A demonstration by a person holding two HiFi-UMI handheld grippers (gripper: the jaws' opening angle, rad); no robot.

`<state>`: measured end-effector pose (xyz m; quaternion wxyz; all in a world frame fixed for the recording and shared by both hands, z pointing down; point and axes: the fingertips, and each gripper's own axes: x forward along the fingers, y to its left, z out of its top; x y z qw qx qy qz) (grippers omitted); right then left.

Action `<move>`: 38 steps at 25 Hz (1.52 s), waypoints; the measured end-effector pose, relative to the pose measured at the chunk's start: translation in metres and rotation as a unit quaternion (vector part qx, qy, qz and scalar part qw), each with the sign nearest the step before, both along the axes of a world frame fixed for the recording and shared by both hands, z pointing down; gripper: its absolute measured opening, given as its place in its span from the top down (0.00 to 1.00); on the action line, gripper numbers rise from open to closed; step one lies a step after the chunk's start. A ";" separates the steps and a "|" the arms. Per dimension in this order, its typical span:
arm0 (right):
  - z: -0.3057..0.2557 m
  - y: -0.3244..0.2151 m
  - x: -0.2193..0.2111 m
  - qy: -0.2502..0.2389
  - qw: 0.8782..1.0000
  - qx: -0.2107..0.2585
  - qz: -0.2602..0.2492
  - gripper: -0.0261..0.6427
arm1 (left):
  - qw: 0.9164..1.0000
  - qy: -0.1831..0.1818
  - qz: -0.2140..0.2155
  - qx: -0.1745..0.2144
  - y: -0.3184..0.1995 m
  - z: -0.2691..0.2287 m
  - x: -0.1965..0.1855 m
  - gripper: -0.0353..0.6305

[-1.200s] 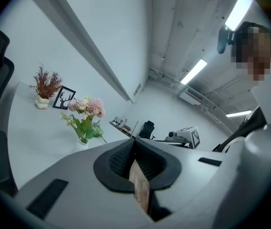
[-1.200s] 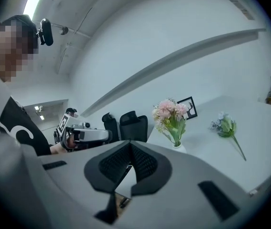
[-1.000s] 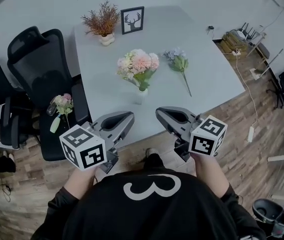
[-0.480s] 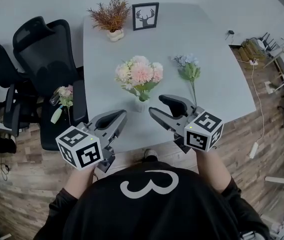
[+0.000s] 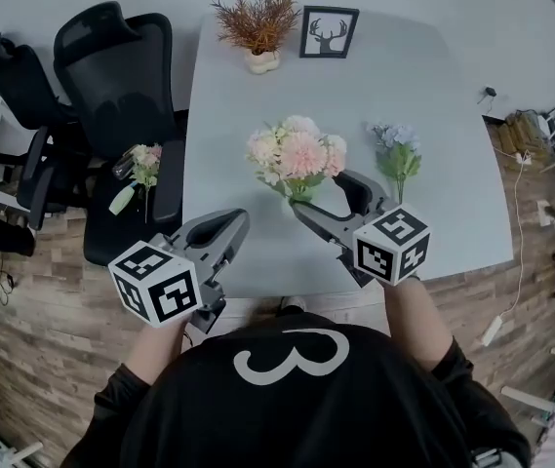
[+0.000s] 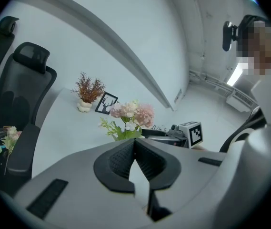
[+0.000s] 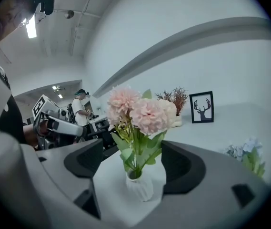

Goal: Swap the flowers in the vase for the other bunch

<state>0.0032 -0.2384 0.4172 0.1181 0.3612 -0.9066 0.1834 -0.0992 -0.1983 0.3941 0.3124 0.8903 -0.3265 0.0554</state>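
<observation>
A small white ribbed vase [image 7: 140, 186] holds a bunch of pink and cream flowers [image 5: 297, 152] near the table's front edge. My right gripper [image 5: 324, 195] is open, its jaws having just been opening. The vase stands in the gap at their tips, and neither pad touches it in the right gripper view [image 7: 135, 165]. A blue bunch [image 5: 397, 152] lies flat on the table to the right of the vase. My left gripper [image 5: 232, 222] is shut and empty, left of the vase at the table's front edge; its fingertips meet in the left gripper view [image 6: 135, 143].
At the table's far side stand a dried plant in a pot [image 5: 257, 22] and a framed deer picture [image 5: 329, 32]. A black office chair [image 5: 121, 76] stands left of the grey table [image 5: 404, 76], with another small bunch of flowers [image 5: 140, 164] on its seat.
Both grippers have moved forward towards the table. The right gripper's jaws went from shut to wide open and now stand either side of the vase. The left stays shut.
</observation>
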 end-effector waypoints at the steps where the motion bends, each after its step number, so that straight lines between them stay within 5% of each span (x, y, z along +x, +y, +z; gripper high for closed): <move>1: 0.002 -0.003 -0.001 0.001 1.000 0.001 -0.004 0.41 | 1.000 0.001 -0.006 -0.002 0.000 0.002 -0.001 0.93; 12: 0.022 -0.024 -0.028 0.017 0.998 0.003 -0.068 0.40 | 0.998 -0.012 -0.061 0.003 -0.014 0.004 -0.005 0.93; 21: 0.034 -0.027 -0.037 0.008 0.997 -0.021 -0.070 0.41 | 0.997 -0.008 -0.076 -0.015 -0.005 0.015 -0.021 0.93; 28: 0.031 -0.028 -0.035 -0.011 0.999 -0.026 -0.039 0.68 | 0.998 -0.011 -0.060 -0.024 -0.005 0.016 -0.026 0.93; 38: 0.027 -0.028 -0.029 -0.012 1.000 -0.020 0.001 0.82 | 0.999 -0.014 -0.040 -0.034 0.001 0.019 -0.034 0.93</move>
